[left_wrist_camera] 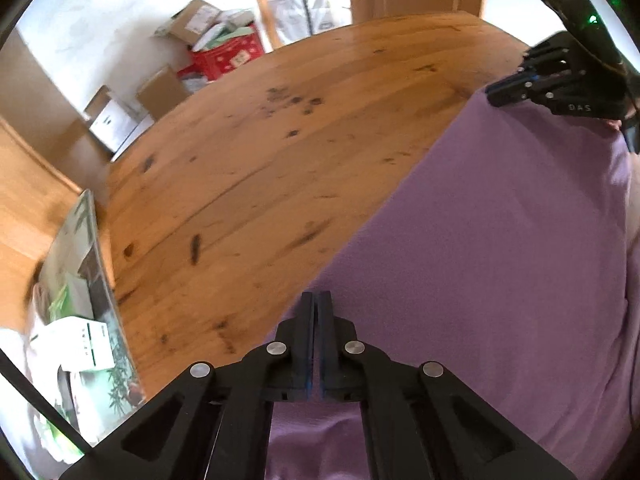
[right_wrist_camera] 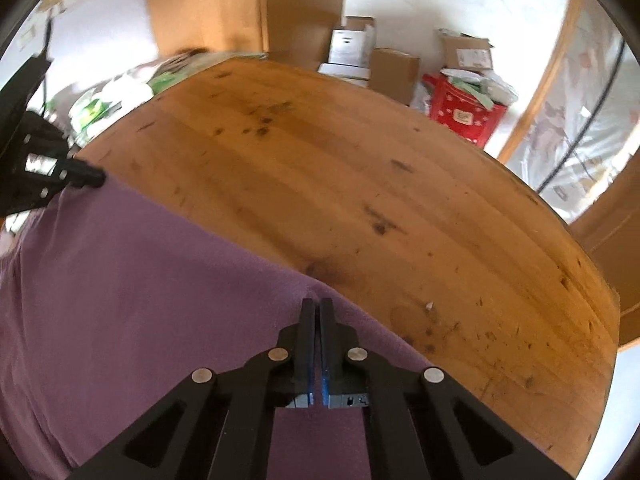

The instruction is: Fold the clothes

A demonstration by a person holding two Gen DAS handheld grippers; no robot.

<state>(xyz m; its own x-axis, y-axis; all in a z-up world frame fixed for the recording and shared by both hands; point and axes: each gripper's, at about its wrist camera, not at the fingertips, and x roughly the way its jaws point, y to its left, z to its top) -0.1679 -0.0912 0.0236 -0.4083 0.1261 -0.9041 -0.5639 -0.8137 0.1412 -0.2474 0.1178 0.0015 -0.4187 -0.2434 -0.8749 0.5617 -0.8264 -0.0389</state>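
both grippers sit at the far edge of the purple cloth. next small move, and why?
Probably lift both together and carry that edge back toward the person. The left gripper and right gripper are both shut at the far edge of the purple cloth, apparently pinching it, with the cloth flat on the wooden table.

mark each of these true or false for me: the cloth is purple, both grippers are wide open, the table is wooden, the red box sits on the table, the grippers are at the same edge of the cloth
1. The cloth is purple. True.
2. Both grippers are wide open. False: the left gripper and the right gripper both have their fingers closed together, at the cloth's edge.
3. The table is wooden. True.
4. The red box sits on the table. False: it stands on the floor beyond the table, among cardboard boxes.
5. Both grippers are at the same edge of the cloth. True: each wrist view shows the other gripper further along the edge that borders the bare wood.
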